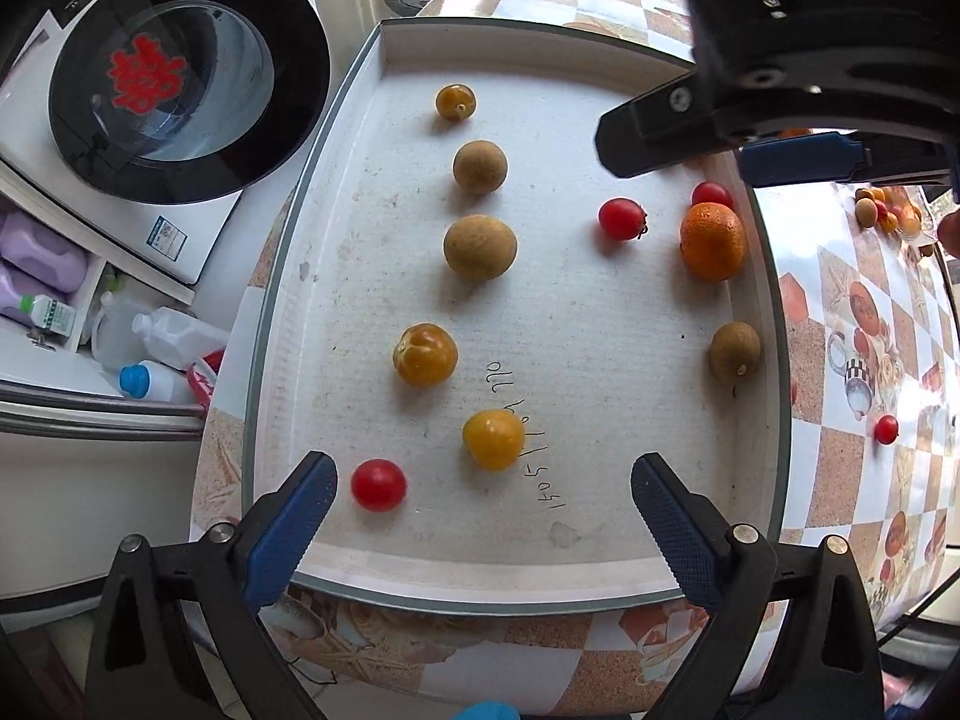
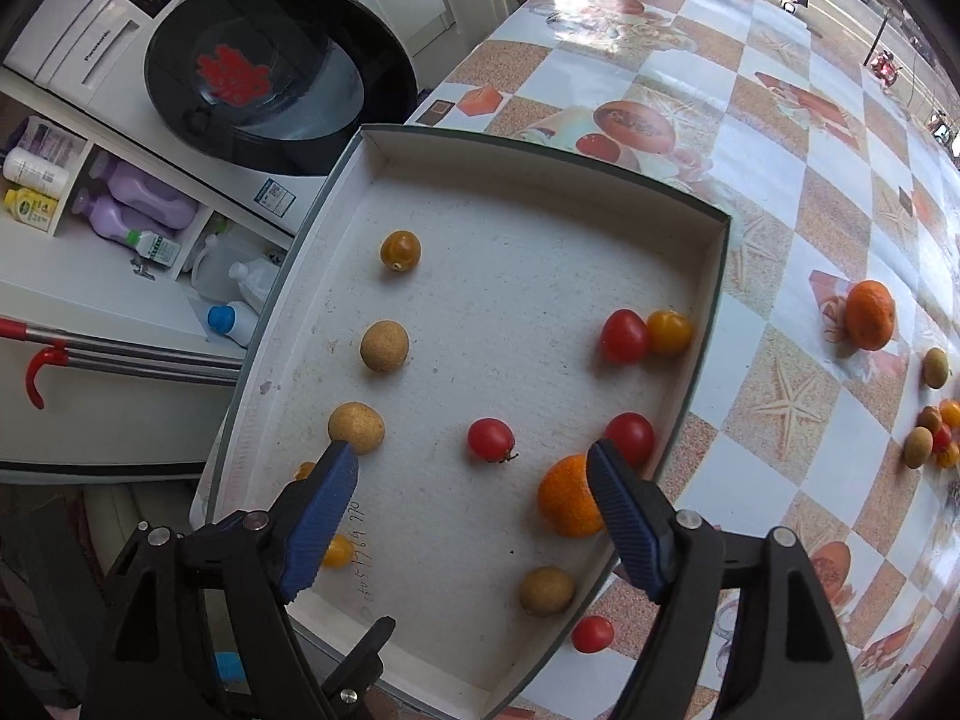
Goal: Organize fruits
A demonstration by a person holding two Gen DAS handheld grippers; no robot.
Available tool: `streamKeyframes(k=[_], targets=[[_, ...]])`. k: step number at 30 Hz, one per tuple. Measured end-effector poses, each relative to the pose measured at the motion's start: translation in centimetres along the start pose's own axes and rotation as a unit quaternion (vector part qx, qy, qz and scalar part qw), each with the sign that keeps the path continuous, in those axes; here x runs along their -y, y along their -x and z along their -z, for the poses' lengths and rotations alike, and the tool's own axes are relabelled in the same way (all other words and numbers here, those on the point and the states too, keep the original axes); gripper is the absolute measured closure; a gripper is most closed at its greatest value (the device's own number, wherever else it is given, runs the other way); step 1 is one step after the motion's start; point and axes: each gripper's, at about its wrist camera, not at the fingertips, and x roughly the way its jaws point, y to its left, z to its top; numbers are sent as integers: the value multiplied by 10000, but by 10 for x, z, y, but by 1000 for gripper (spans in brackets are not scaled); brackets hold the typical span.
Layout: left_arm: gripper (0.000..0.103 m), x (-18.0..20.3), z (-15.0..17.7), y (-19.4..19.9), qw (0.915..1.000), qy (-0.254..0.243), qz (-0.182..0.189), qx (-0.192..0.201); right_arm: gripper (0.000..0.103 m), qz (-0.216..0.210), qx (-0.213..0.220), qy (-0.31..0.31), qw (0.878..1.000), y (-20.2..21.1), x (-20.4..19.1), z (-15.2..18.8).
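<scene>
A shallow white box tray (image 1: 516, 564) (image 2: 714, 276) sits on the table and holds several fruits: an orange (image 1: 712, 241) (image 2: 567, 498), red cherry tomatoes (image 1: 378, 484) (image 2: 491, 439), yellow tomatoes (image 1: 493, 439) (image 2: 400, 249) and brown longans (image 1: 480, 247) (image 2: 384, 346). My left gripper (image 1: 483, 489) is open and empty over the tray's near edge. My right gripper (image 2: 471, 477) is open and empty above the tray's right side, beside the orange; it also shows in the left wrist view (image 1: 708, 144).
Loose fruit lies on the checkered tablecloth to the right: an orange (image 2: 870, 315), a pile of small fruits (image 2: 933, 435) and a red tomato (image 2: 592, 634) by the tray wall. A washing machine (image 2: 270, 90) and shelf bottles (image 2: 138, 210) stand left.
</scene>
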Motion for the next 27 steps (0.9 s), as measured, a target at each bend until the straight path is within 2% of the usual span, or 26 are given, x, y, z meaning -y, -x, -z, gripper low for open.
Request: streamKeyframes(k=[6, 8, 13, 21, 27], targets=[[4, -1, 1, 23, 9996, -7, -200, 199, 11, 339, -54, -70, 9994, 19, 6, 13], [4, -1, 0, 27, 9997, -15, -228, 128, 0, 447, -105, -90, 9989, 25, 12, 20], [4, 0, -1, 38, 9994, -150, -320, 71, 0, 647, -124, -124, 9977, 39, 14, 37], [4, 5, -2, 54, 9994, -294, -196, -8, 0, 855, -165, -144, 9961, 57, 12, 53], [4, 16, -2, 73, 9969, -709, -286, 195, 0, 851, -188, -92, 9962, 73, 7, 64]])
